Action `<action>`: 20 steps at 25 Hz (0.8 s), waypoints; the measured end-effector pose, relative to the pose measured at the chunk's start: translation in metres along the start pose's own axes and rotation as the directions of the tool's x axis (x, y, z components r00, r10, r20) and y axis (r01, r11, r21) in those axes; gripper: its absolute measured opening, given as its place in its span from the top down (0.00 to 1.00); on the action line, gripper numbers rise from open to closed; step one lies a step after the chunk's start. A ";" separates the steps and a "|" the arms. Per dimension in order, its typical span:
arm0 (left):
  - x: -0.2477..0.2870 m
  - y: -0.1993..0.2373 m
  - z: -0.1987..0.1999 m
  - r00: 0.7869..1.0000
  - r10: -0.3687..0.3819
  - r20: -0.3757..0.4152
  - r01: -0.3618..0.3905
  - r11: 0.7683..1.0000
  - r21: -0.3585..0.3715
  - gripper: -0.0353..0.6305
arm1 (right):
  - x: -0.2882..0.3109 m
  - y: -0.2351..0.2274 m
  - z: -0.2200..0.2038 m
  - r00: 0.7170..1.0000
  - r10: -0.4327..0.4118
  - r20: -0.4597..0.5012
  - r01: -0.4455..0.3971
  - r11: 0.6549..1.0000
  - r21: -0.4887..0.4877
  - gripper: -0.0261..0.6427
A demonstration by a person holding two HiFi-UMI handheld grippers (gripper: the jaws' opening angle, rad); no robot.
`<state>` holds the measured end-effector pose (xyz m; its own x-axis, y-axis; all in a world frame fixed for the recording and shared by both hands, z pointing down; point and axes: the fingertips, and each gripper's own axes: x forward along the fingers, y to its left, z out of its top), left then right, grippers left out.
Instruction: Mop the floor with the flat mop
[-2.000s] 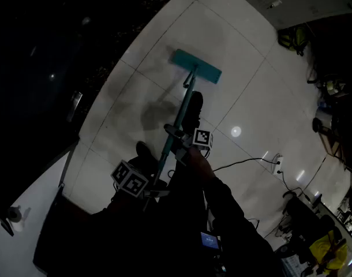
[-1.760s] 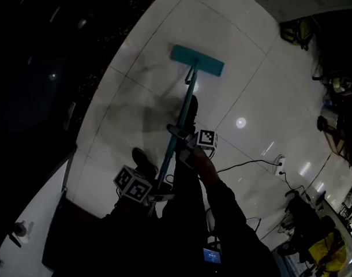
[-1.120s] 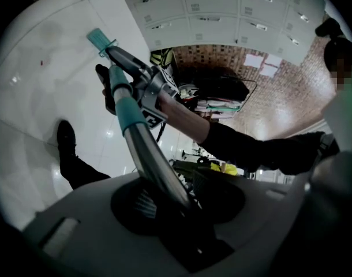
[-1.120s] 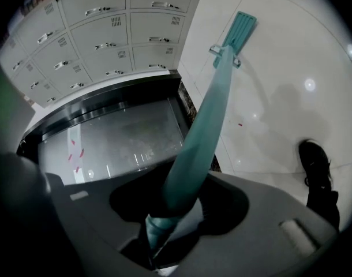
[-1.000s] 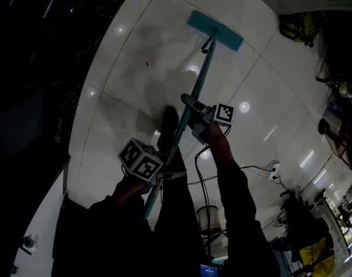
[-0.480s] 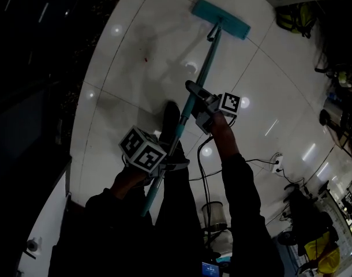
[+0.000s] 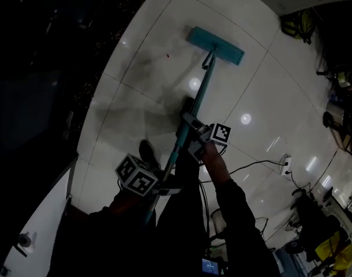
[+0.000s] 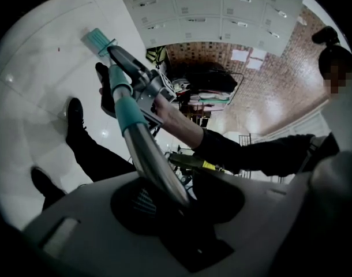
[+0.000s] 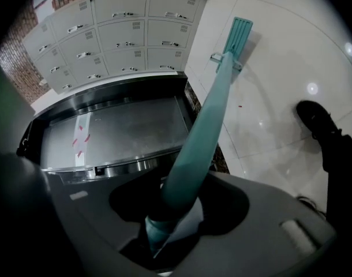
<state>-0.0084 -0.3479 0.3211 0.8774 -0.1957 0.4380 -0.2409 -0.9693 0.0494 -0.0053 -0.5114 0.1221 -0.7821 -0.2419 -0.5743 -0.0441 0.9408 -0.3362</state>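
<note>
Head view: the left gripper (image 7: 157, 184) is clamped tight on the lower, metal end of the flat mop's handle (image 7: 194, 105), just beside a dark shoe (image 7: 146, 152). Further right and higher up the handle, the right gripper (image 7: 188, 126) is closed round the teal section. The teal mop head (image 7: 215, 37) lies flat on the white tiled floor (image 7: 268, 91), well ahead of both grippers. In the right gripper view, grey lockers (image 9: 124, 33) stand beyond, every door shut, contents unseen.
</note>
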 end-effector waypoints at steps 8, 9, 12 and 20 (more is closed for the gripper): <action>-0.021 0.012 -0.140 1.000 0.005 0.027 -0.004 0.999 -0.037 0.72 | -0.002 -0.031 -0.149 0.999 -0.020 -0.034 0.021 0.999 0.035 0.66; -0.023 0.014 -0.151 1.000 0.003 0.031 -0.002 0.999 -0.046 0.72 | -0.002 -0.037 -0.161 0.999 -0.025 -0.037 0.026 0.999 0.043 0.66; -0.025 0.019 -0.178 0.999 -0.003 0.042 0.006 0.997 -0.074 0.72 | -0.003 -0.054 -0.194 0.998 -0.044 -0.049 0.047 0.997 0.069 0.66; -0.024 0.035 -0.194 0.999 -0.002 0.053 0.008 0.993 -0.114 0.71 | -0.001 -0.080 -0.216 0.997 -0.051 -0.061 0.058 0.992 0.114 0.66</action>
<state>-0.1181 -0.3481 0.4867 0.8987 -0.2013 0.3895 -0.2793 -0.9476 0.1547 -0.1354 -0.5352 0.3114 -0.8155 -0.2749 -0.5094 -0.0184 0.8919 -0.4519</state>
